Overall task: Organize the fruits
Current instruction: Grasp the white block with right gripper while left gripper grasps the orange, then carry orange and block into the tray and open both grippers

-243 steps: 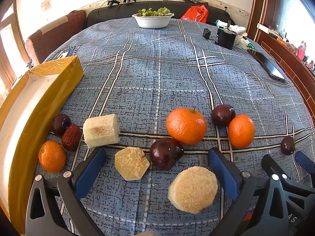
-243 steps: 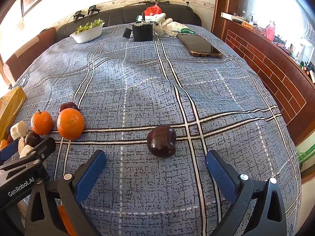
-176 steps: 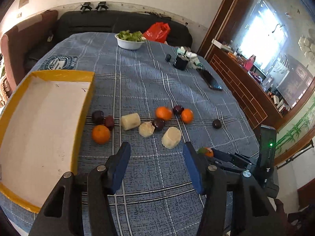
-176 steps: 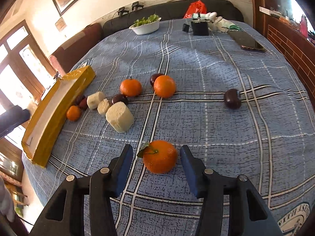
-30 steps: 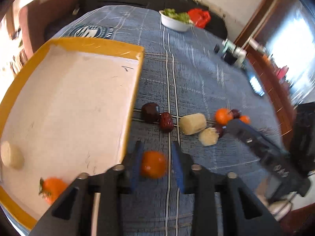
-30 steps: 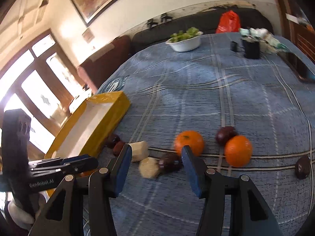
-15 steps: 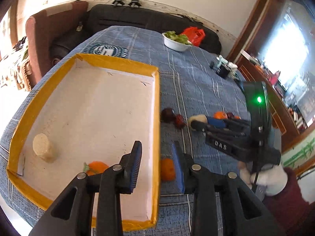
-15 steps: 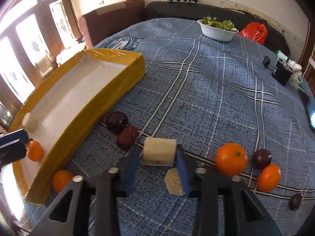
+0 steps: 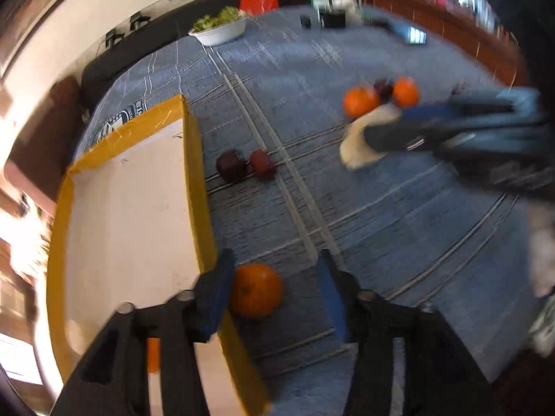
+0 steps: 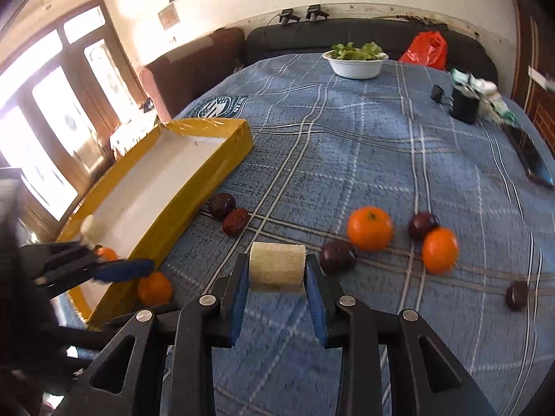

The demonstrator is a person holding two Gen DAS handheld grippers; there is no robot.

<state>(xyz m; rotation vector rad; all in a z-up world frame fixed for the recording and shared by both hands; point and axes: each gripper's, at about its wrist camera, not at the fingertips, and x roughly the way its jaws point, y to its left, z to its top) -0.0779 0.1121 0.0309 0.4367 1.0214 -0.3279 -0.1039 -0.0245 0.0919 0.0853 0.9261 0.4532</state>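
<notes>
My right gripper [image 10: 277,277] is shut on a pale cylindrical fruit piece [image 10: 277,267] and holds it above the blue cloth; it shows blurred in the left wrist view [image 9: 360,138]. My left gripper [image 9: 274,287] is open around a small orange [image 9: 255,290] lying by the yellow box's [image 9: 194,173] right wall; the orange also shows in the right wrist view [image 10: 154,288]. The box [image 10: 194,201] holds an orange [image 10: 105,253] and a pale piece [image 10: 91,227]. More oranges [image 10: 369,228] [image 10: 440,249] and dark plums [image 10: 337,257] [image 10: 222,205] lie on the cloth.
A red date [image 10: 236,221] lies beside the plum near the box. Another plum [image 10: 517,294] lies far right. A white bowl of greens [image 10: 357,60], a black cup [image 10: 464,105] and a phone [image 10: 532,159] sit at the back and right.
My right gripper has closed on the pale cylinder and lifted it. My left gripper has swung down over the orange beside the box and opened wider around it.
</notes>
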